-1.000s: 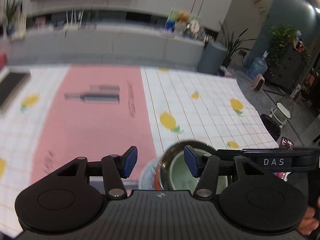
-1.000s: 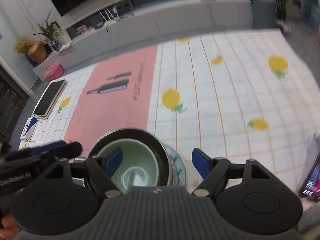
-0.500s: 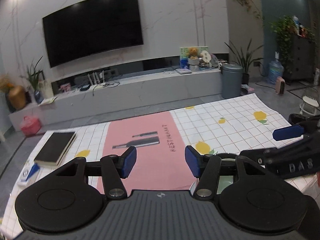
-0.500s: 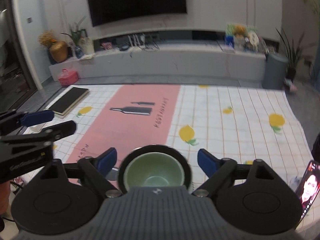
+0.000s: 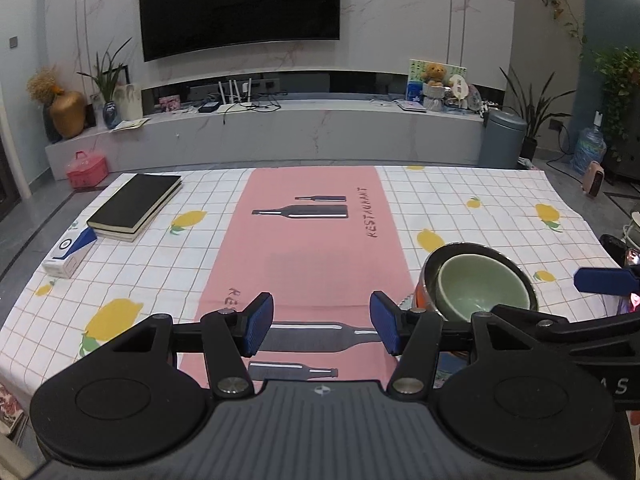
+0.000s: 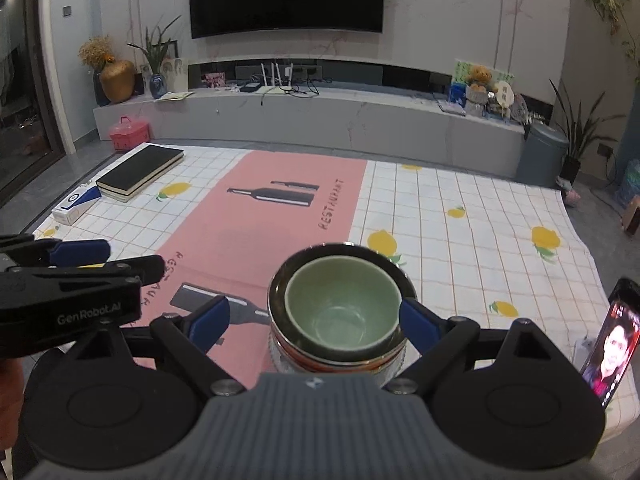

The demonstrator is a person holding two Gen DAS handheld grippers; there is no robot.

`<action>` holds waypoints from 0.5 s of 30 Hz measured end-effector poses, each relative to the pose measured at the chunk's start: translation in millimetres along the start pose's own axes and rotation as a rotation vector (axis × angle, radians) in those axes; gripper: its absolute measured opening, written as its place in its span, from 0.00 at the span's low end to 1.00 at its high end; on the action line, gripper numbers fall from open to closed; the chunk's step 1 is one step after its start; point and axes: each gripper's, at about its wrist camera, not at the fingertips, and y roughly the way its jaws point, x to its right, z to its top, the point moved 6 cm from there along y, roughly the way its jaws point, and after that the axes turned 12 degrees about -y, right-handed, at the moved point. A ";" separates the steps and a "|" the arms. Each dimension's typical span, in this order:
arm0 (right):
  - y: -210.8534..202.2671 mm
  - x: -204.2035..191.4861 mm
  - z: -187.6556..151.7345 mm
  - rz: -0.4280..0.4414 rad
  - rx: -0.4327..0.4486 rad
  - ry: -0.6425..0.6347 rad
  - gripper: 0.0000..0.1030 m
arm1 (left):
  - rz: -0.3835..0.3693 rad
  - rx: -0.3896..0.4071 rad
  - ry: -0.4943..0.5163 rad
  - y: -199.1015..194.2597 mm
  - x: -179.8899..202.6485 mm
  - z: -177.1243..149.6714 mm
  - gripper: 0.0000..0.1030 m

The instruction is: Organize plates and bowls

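Green glaze marks our target: the green bowl (image 6: 343, 307) sits nested inside a dark metal-rimmed bowl (image 6: 340, 254), on top of what looks like a patterned plate at the near edge of the checked tablecloth (image 6: 472, 240), just right of the pink runner (image 6: 256, 220). In the right wrist view the stack lies straight ahead between the fingers of our right gripper (image 6: 316, 318), whose jaws stand wide apart; the right pad sits very close to the rim, though we cannot tell if it touches. Our left gripper (image 5: 320, 326) is spread too and holds nothing, with the stack off to its right. The right hand is plainly nearer. A round stack has no long axis, so we judge any approach angle works.
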 end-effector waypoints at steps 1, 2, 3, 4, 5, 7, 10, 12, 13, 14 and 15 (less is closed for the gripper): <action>0.6 1.0 -1.6 -0.005 -0.006 0.011 0.87 | 0.003 -0.001 0.002 0.2 -0.6 -0.9 0.63; 2.6 2.0 -3.1 -0.010 -0.012 0.020 0.87 | 0.006 -0.003 0.005 0.5 -0.5 -2.8 0.63; 4.6 2.3 -4.2 -0.013 -0.018 0.028 0.87 | 0.008 -0.007 0.008 1.3 -0.1 -4.0 0.64; 6.0 2.1 -5.7 -0.013 -0.025 0.035 0.87 | 0.008 -0.014 0.013 2.5 1.0 -5.1 0.64; 7.0 1.7 -7.1 -0.012 -0.031 0.040 0.87 | 0.008 -0.020 0.019 3.7 2.3 -7.0 0.64; 10.0 1.2 -9.4 -0.011 -0.041 0.045 0.87 | 0.014 -0.029 0.032 6.5 5.2 -8.9 0.64; 13.5 0.6 -13.4 -0.010 -0.060 0.052 0.87 | 0.017 -0.044 0.042 9.4 6.8 -12.6 0.64; 14.6 0.6 -15.4 -0.009 -0.069 0.057 0.87 | 0.019 -0.052 0.040 10.7 5.8 -14.4 0.64; 14.8 0.6 -16.1 -0.010 -0.071 0.060 0.87 | 0.019 -0.055 0.036 11.6 4.3 -14.8 0.64; 14.7 0.7 -16.9 -0.012 -0.073 0.061 0.87 | 0.020 -0.058 0.032 12.1 3.0 -15.6 0.64; 14.4 0.4 -17.0 -0.014 -0.075 0.061 0.87 | 0.021 -0.061 0.028 12.2 2.0 -16.0 0.64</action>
